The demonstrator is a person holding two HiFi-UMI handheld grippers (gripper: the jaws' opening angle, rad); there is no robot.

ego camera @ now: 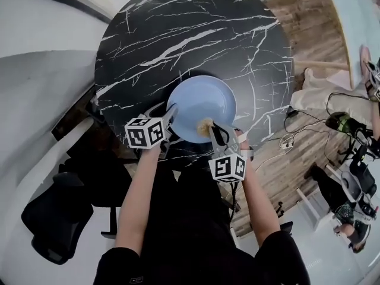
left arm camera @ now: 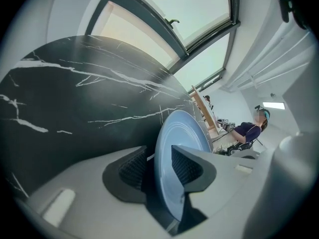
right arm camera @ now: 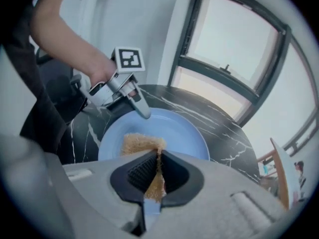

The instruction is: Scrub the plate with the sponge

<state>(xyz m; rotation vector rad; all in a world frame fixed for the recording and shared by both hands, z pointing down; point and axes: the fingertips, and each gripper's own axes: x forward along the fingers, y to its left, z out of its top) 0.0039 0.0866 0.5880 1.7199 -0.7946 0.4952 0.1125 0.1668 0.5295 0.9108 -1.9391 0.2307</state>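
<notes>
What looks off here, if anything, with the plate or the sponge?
One thing: the left gripper straddles the rim of the plate with its jaws apart and a gap on one side, so the plate looks unclamped. The right gripper is shut on the sponge over the plate. Nothing appears spilled or damaged.

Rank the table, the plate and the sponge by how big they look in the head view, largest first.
1. table: by far the largest.
2. plate: clearly smaller.
3. sponge: smallest; only a small tan patch shows.
</notes>
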